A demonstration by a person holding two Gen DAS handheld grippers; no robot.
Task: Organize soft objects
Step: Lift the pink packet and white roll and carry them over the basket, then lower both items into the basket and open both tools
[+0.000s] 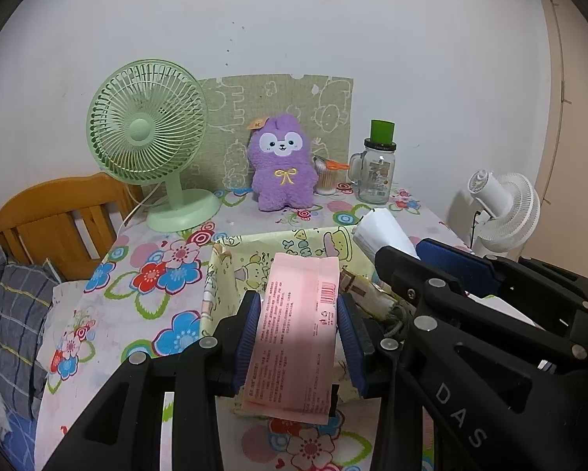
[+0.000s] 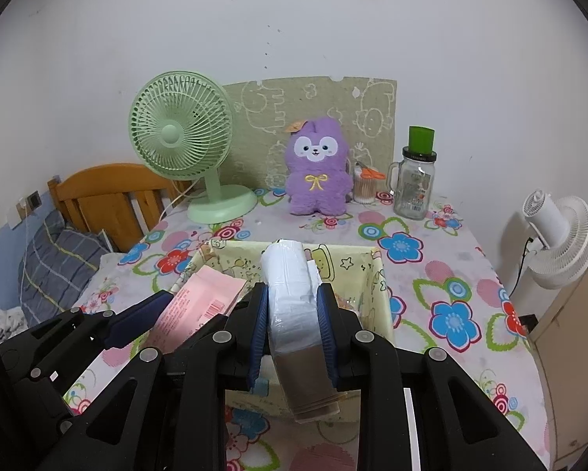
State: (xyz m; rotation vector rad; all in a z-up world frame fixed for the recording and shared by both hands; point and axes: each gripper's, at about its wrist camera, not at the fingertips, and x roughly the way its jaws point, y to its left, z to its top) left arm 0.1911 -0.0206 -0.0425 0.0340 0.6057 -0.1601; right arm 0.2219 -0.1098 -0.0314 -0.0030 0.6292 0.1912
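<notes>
The pink pack [image 1: 294, 325] sits clamped between the left gripper's [image 1: 298, 337] blue fingers [image 1: 248, 337], held over the yellow cartoon-print bin [image 1: 231, 274] on the bench [image 1: 144, 274]. The white pack [image 2: 292, 306] is pinched the same way by the right gripper [image 2: 292, 327], over the same bin. The two grippers are side by side, each crowding the edge of the other's view.

Behind the bin stand a green fan [image 1: 148, 133], a purple plush [image 1: 282, 165], a cotton-swab jar [image 1: 326, 178] with orange scissors [image 1: 337, 165] on it, and a glass mug [image 1: 374, 172] with a green cap. A patterned board [image 1: 278, 98] leans on the wall. A wooden headboard [image 1: 58, 216] and checked pillow [image 1: 7, 314] lie left; a white fan [image 1: 505, 212] stands right.

Only the right view shows a wall socket [image 2: 33, 198]. The left view shows "DAS" on the right gripper's body and a barcode on the pink pack; its small print is unreadable.
</notes>
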